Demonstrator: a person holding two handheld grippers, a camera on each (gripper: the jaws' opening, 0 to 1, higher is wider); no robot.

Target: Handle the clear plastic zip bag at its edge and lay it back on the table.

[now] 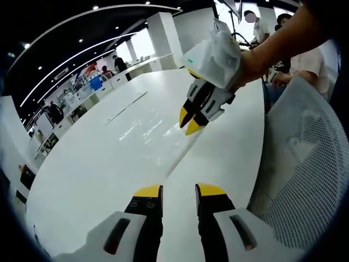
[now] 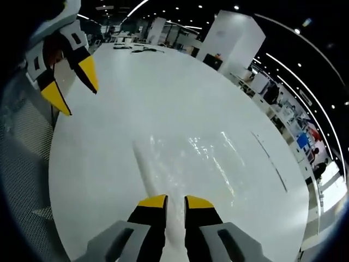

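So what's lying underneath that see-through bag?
Just the white table; it shows through the clear bag lying flat. The right gripper holds the bag's near edge, hiding what's under its fingers.

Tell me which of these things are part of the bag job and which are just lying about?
Part of the job:
clear zip bag, edge between the right tongs
left tongs, open
white table

Just lying about:
mesh chair
cables at the table's far end
desks and shelves in the background
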